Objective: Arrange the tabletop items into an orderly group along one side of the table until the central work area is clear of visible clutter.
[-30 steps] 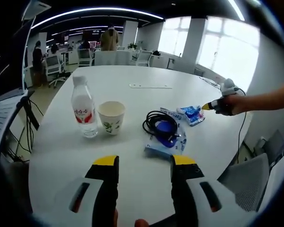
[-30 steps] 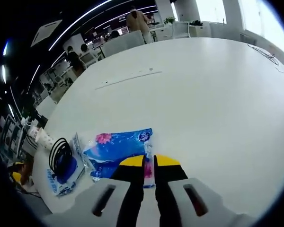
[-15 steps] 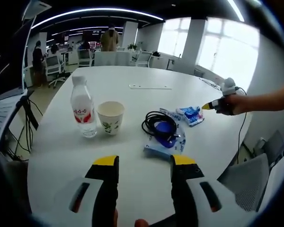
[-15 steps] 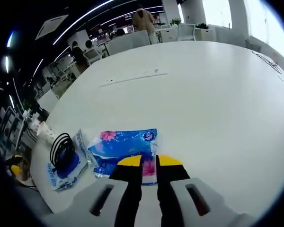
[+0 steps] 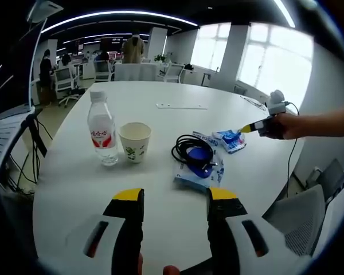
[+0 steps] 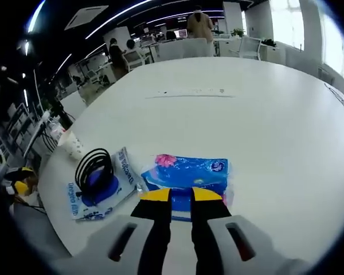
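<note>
On the white table a water bottle and a paper cup stand side by side. To their right a black cable coil lies on a flat blue-and-white pack. Beyond it rests a blue tissue pack. My left gripper hovers open over the near table edge, holding nothing. A hand brings my right gripper in from the right, at the tissue pack. In the right gripper view my right gripper is shut on the near edge of the tissue pack, with the cable coil and cup to the left.
A thin flat strip lies further along the table. Office chairs and people stand past the far end. A grey chair sits by the near right edge, and a thin cable trails along the right rim.
The right gripper has swung with the tissue pack, so the pack now sits a little closer to the cable coil. The left gripper, bottle and cup have not moved.
</note>
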`<control>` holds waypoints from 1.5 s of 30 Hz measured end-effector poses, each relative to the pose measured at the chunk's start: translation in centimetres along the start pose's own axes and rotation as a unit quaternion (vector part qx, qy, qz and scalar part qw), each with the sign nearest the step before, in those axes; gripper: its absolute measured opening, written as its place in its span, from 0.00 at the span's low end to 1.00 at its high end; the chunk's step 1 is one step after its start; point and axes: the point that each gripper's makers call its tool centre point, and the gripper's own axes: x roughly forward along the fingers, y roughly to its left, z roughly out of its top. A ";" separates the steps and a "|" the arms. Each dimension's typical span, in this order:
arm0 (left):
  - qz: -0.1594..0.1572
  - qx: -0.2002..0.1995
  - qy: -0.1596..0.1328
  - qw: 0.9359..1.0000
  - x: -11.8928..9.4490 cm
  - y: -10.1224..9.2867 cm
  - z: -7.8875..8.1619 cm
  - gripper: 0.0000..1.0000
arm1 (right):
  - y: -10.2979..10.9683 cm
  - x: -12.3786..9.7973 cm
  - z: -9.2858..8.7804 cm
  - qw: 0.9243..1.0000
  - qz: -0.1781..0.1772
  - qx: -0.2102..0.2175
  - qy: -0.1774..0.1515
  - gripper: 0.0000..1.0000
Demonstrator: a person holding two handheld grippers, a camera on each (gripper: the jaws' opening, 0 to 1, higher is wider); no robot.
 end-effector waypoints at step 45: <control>-0.005 -0.015 -0.012 1.000 -0.8 0.9 -0.3 0.43 | 13.0 8.5 0.1 0.994 0.093 -0.030 0.057 0.17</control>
